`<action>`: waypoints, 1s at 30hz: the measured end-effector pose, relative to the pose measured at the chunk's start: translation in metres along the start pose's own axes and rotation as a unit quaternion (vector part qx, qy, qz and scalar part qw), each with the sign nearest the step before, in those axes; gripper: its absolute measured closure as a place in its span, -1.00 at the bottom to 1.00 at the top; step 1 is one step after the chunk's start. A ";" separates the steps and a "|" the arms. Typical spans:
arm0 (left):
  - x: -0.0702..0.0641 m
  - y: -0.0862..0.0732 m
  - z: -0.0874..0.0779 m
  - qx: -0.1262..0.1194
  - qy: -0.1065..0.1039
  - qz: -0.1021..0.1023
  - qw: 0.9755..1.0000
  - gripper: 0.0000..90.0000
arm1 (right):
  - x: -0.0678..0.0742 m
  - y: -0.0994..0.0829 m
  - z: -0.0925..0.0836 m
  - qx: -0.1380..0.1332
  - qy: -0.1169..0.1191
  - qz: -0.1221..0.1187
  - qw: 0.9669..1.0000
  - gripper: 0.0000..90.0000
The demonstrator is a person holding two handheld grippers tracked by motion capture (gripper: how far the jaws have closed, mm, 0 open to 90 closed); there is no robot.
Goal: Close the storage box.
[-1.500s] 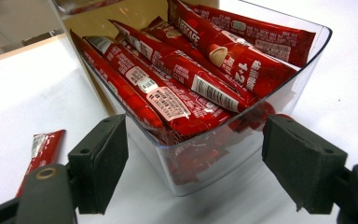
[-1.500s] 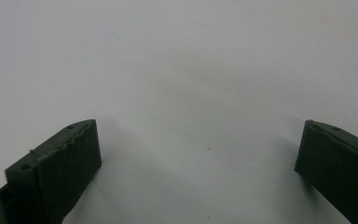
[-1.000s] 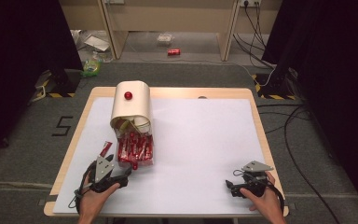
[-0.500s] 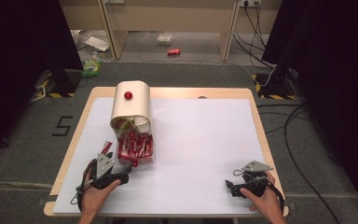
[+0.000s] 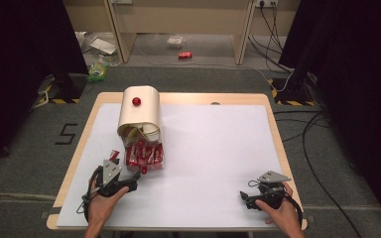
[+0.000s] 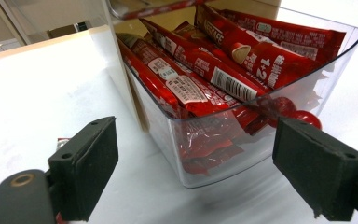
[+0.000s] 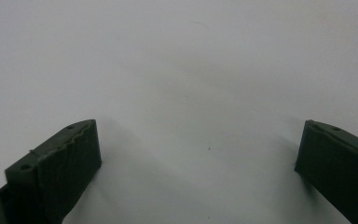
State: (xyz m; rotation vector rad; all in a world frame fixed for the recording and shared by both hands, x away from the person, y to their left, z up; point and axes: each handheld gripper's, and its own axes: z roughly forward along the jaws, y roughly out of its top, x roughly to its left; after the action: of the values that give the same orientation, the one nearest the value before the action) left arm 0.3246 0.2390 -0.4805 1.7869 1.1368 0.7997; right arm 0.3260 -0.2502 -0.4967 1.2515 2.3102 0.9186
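Left gripper view shows our left gripper (image 6: 196,177) spread wide, the clear bin (image 6: 242,154) of red sachets (image 6: 223,60) straight ahead; our right gripper (image 7: 198,172), equally spread, sits well apart.

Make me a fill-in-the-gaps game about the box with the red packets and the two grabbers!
1. The packets in the clear tray are mostly ____ in colour.
2. The left gripper has its jaws ____, with the tray's corner between them.
3. The right gripper points at the bare ____ table sheet.
4. The cream dispenser has a red ____ on top.

Missing words: red; open; white; knob
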 end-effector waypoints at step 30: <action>0.013 0.011 0.014 -0.013 0.007 -0.015 1.000 -0.71 | 0.000 0.000 0.000 0.000 0.000 0.000 1.000 -0.99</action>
State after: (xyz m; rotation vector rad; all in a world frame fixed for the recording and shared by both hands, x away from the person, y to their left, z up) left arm 0.3456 0.2445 -0.4760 1.7420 1.1554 0.8061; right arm 0.3261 -0.2502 -0.4967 1.2509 2.3109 0.9184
